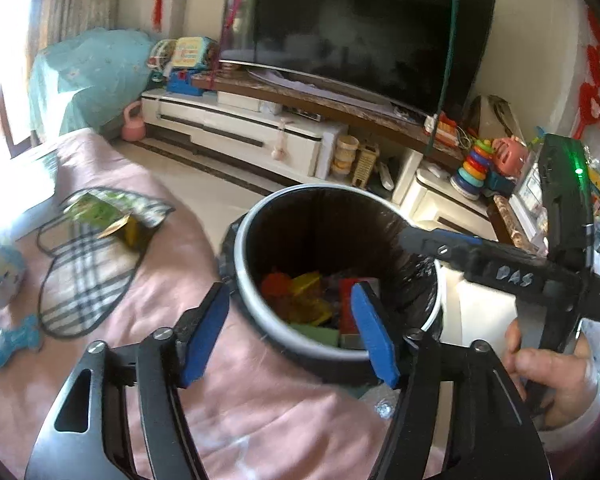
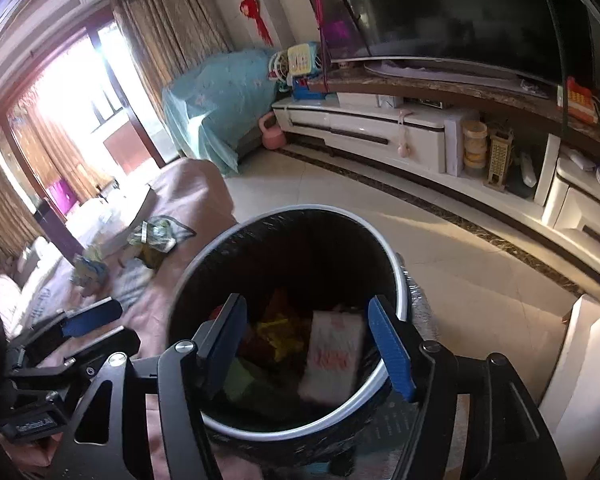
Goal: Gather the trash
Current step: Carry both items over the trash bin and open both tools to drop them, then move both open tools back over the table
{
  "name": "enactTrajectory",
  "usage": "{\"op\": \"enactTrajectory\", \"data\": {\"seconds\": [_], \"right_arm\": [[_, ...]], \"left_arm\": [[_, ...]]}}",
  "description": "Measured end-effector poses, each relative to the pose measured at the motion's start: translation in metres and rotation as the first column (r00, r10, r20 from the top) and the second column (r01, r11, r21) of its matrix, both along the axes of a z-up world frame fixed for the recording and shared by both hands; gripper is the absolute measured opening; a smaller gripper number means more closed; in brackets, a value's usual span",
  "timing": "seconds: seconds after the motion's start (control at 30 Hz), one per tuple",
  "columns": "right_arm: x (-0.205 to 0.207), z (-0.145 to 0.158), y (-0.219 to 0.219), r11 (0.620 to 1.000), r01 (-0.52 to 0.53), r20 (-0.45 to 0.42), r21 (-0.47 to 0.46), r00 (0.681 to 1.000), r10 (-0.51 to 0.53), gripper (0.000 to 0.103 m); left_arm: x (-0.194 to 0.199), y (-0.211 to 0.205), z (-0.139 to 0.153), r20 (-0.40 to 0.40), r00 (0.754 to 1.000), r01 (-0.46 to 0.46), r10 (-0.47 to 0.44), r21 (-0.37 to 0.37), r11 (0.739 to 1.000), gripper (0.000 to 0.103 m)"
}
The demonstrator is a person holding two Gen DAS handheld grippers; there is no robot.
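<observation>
both grippers spread wide, holding nothing. left gripper [image 1: 290,332] over near rim of trash bin [image 1: 252,292]; right gripper [image 2: 308,344] above bin mouth. wrappers inside bin. green packet [image 1: 100,216] lies far left on pink blanket [image 1: 228,408].

Pink blanket-covered surface [image 1: 228,412]: plaid heart-shaped mat [image 1: 84,276] lying flat, a green and yellow wrapper [image 1: 104,216] on its upper part; light-blue toy [image 1: 10,344] near the left edge; pale blue object [image 1: 0,268] just above it, blurred. Tiled floor [image 2: 440,264]: bin [image 2: 380,392] with black liner, just beside the blanket's edge
</observation>
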State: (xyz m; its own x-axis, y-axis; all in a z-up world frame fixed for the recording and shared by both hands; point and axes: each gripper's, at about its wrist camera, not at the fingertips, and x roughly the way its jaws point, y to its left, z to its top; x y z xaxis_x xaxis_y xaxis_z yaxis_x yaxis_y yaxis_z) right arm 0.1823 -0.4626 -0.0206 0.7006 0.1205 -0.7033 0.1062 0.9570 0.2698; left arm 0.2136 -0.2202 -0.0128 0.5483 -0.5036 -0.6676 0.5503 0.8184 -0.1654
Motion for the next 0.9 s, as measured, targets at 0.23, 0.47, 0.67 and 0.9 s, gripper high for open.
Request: {"op": "enactTrajectory", "data": {"seconds": [0.23,0.47,0.67,0.9], "right_arm": [[-0.017,0.009,0.038,0.997,-0.055,0.064,0.063,0.997,0.051,0.085],[-0.018,0.007,0.095,0.985,-0.153,0.079,0.085,0.986,0.146,0.096],[-0.015,-0.015,0.147,0.963,-0.241,0.025,0.117,0.970,0.240,0.096],[-0.010,-0.025,0.195,0.937,-0.340,-0.001,0.080,0.940,0.342,0.096]], "left_arm": [[-0.010,0.069,-0.012,-0.049,0.991,-0.128,0.127,-0.026,0.991,0.074],[-0.018,0.137,-0.021,-0.078,0.961,-0.268,0.265,-0.038,0.963,0.074],[-0.027,0.189,-0.027,-0.096,0.935,-0.347,0.342,-0.043,0.937,0.074],[-0.027,0.240,-0.031,-0.107,0.903,-0.422,0.416,-0.043,0.905,0.074]]}}
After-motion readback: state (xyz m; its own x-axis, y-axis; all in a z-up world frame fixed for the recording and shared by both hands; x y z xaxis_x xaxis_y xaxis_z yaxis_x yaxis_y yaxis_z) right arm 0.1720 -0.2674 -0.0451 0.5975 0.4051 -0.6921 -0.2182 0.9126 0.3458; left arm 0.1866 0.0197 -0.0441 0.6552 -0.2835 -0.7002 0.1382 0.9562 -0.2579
